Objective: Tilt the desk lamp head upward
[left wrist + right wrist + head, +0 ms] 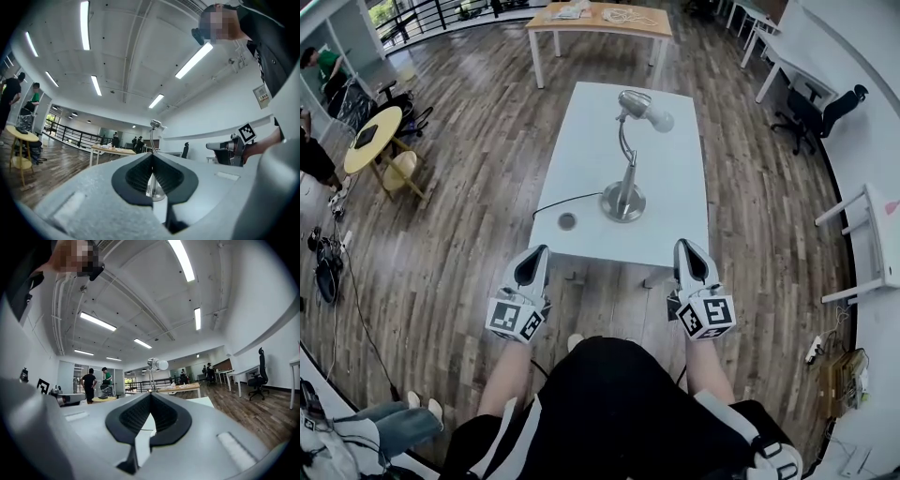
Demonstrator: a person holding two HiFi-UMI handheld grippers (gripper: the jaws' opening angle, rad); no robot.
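Observation:
A silver desk lamp stands on the white table (675, 225), its round base (622, 202) near the front and its head (643, 107) bent over towards the right. Both grippers hover side by side just short of the table's near edge, pointing level at the lamp. My left gripper (535, 253) is shut and holds nothing; in the left gripper view its jaws (152, 157) meet below the distant lamp head (155, 124). My right gripper (687, 247) is shut and holds nothing too. In the right gripper view the lamp head (157, 364) stands above its closed tips (151, 395).
A black cable (562, 202) runs left from the lamp base, and a small round disc (567, 221) lies near the table's front left. Beyond stand a wooden table (600, 19), a round yellow table (373, 138) with people at the left, and an office chair (814, 110) at the right.

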